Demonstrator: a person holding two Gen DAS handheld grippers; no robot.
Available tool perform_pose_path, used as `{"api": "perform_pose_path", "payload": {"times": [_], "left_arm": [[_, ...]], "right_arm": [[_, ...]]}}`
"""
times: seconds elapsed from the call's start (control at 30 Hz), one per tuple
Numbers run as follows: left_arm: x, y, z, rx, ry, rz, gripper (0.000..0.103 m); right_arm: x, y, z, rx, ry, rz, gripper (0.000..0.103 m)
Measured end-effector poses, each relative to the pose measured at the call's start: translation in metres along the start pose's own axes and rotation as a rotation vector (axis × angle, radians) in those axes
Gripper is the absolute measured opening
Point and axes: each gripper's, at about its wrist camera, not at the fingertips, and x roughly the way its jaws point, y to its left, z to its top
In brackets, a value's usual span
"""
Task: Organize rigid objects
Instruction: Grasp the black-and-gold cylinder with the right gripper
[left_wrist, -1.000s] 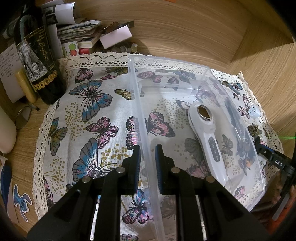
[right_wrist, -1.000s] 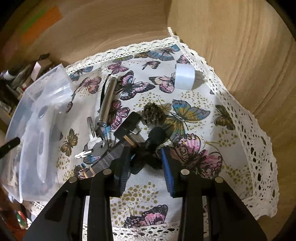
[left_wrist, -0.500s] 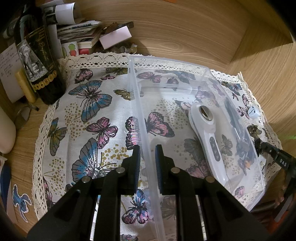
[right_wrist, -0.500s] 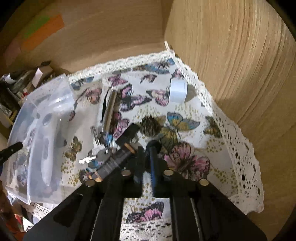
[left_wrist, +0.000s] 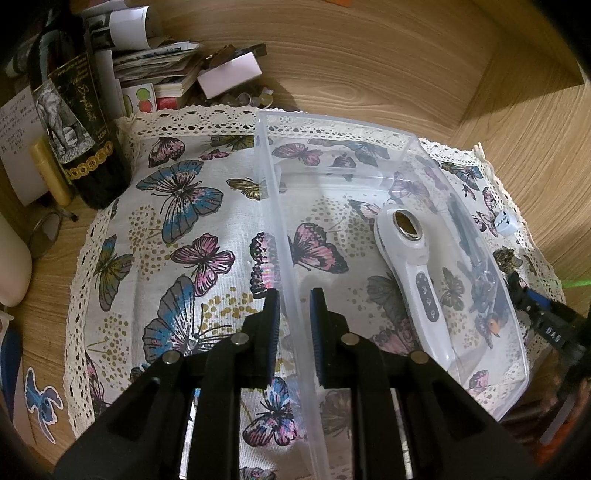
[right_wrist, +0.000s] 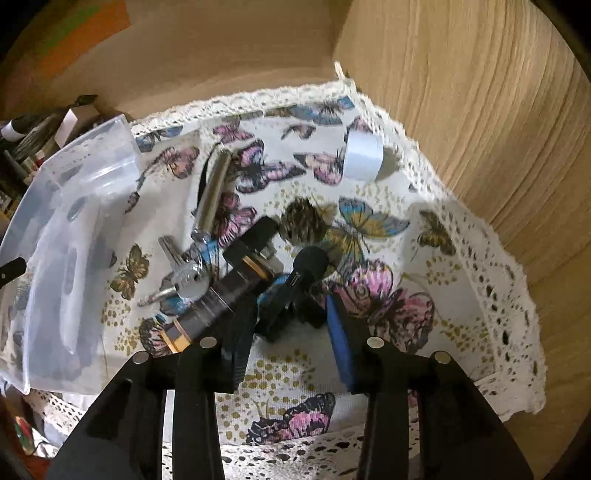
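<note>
1. Left wrist view: the left gripper (left_wrist: 291, 325) straddles the left wall of a clear plastic bin (left_wrist: 284, 236), one finger inside and one outside. The jaws are closed down to a narrow gap around that wall; whether the pads actually press it I cannot tell.
2. The bin stands on a butterfly-print cloth (left_wrist: 177, 229) with lace edging, spread over the wooden surface (left_wrist: 369, 66). A white handheld device (left_wrist: 413, 266) lies inside the bin along its right wall.
3. A dark wine bottle (left_wrist: 79, 122) stands at the cloth's far left corner, with a heap of papers and boxes (left_wrist: 173, 70) behind it. A small white die (left_wrist: 505, 222) sits near the cloth's right edge.
4. Right wrist view: the right gripper (right_wrist: 291, 325) has its jaws spread apart, a black microphone-shaped object (right_wrist: 301, 273) lying between them on the cloth, untouched by either pad.
5. Just left lie a dark cylindrical tube (right_wrist: 236, 280), a bunch of keys (right_wrist: 184, 280) and a silver metal cylinder (right_wrist: 212, 192). A pine cone (right_wrist: 304, 221) lies mid-cloth; a white tape roll (right_wrist: 364, 157) sits near the far right corner.
</note>
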Motion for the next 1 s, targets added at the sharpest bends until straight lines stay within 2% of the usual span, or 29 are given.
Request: {"api": "perform_pose_path", "payload": {"times": [0.27,0.6,0.8,1.0], "left_arm": [[0.000,0.000,0.000,0.000,0.000,-0.001,0.016],[0.001,0.002,0.001,-0.005,0.003,-0.004,0.016],[0.001,0.002,0.002,-0.002,0.004,-0.003,0.016],[0.001,0.002,0.002,-0.003,0.003,-0.003,0.016]], "right_arm": [[-0.033,0.023,0.028,-0.046,-0.122,0.075,0.035],[-0.065,0.084,0.060,-0.165,-0.254,0.228,0.035],[-0.062,0.122,0.064,-0.244,-0.232,0.371,0.035],[-0.041,0.162,0.056,-0.348,-0.155,0.414,0.035]]}}
